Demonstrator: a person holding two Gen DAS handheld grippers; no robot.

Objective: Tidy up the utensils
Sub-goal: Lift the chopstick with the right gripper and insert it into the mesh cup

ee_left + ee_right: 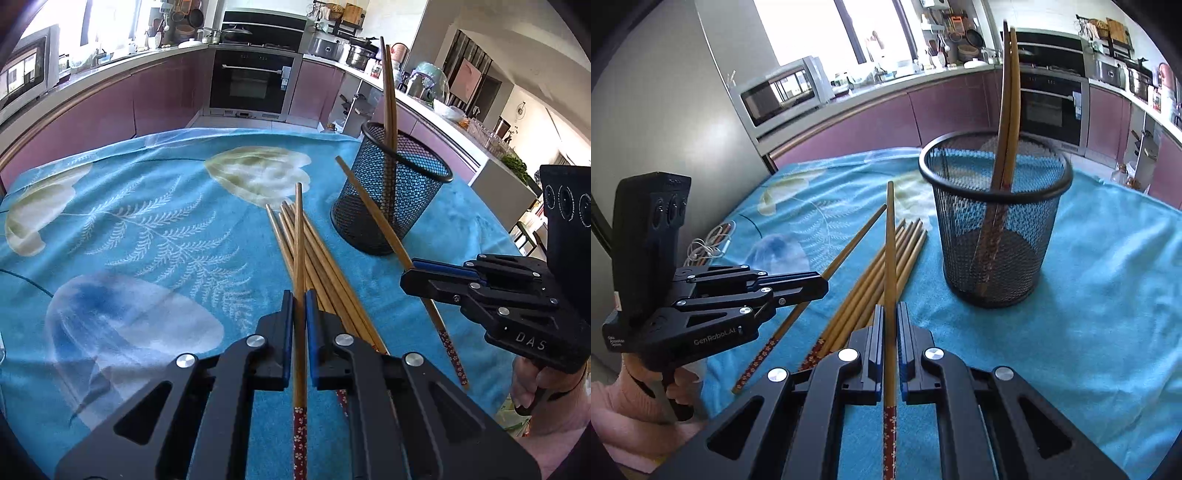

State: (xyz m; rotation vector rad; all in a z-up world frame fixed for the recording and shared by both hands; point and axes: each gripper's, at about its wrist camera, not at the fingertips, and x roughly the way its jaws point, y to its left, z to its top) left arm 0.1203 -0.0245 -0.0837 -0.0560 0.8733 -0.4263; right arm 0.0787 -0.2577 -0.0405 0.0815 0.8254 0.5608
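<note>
Each chopstick is thin, light, stiff and smooth, so it can slip or spin; I think the best place to pinch is near its middle. The left gripper [299, 325] is clamped on one chopstick [299, 236] low in the frame, above the loose pile [325, 273] on the blue cloth [147, 229]. The right gripper [891, 332] pinches another chopstick [890, 236], both tipped down toward the mesh cup [997, 221] at upper right, which seems to hold two already.

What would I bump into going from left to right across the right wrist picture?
The left gripper holding one chopstick → the pile of chopsticks lying on the blue cloth → the chopstick in the right gripper → the black mesh cup with two chopsticks standing in it.
</note>
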